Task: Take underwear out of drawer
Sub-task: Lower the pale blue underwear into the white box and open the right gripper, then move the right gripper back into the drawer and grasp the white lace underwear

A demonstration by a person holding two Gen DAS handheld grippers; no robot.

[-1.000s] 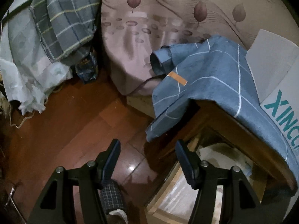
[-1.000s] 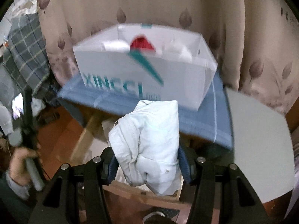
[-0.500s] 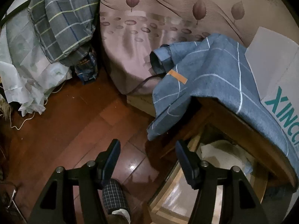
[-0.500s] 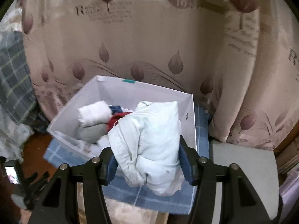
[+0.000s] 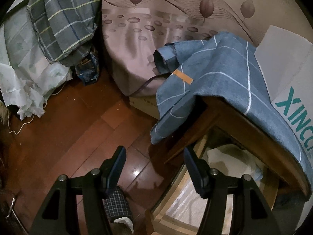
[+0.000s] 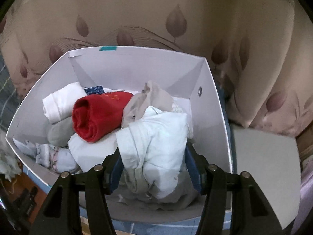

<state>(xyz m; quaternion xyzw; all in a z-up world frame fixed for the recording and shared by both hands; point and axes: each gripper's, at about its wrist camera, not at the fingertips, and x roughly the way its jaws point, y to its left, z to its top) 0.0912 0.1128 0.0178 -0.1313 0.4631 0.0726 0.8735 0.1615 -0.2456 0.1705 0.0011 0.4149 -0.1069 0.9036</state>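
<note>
While the right gripper hangs over the white box, its just-opening jaws flank the pale underwear bundle, long axis running away from them; the left gripper, spread and empty, waits beside the open drawer.

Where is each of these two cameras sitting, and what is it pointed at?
Left wrist: on the left gripper, aimed down at the floor and the open drawer; a checked trouser leg shows.
Right wrist: on the right gripper, aimed down into the white box, with pale underwear between its jaws.
Both show the box and leaf-print curtain.
</note>
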